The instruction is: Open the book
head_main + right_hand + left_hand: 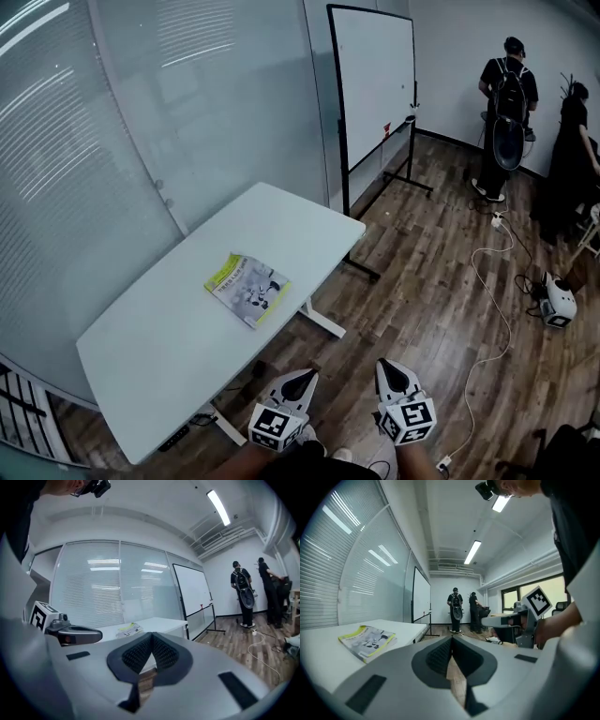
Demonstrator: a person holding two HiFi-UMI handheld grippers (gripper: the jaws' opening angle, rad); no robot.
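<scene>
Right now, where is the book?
In the head view, the closed book lies on the white table, near its right-hand edge, ahead-left of the left gripper.

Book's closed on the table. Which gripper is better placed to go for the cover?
Left, probably. Both grippers are shut, empty and short of the table, but the left gripper sits nearer the book. The right gripper would have to reach past it.

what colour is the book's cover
The book is pale grey with dark pictures and a yellow-green edge band; clearest in the head view.
</scene>
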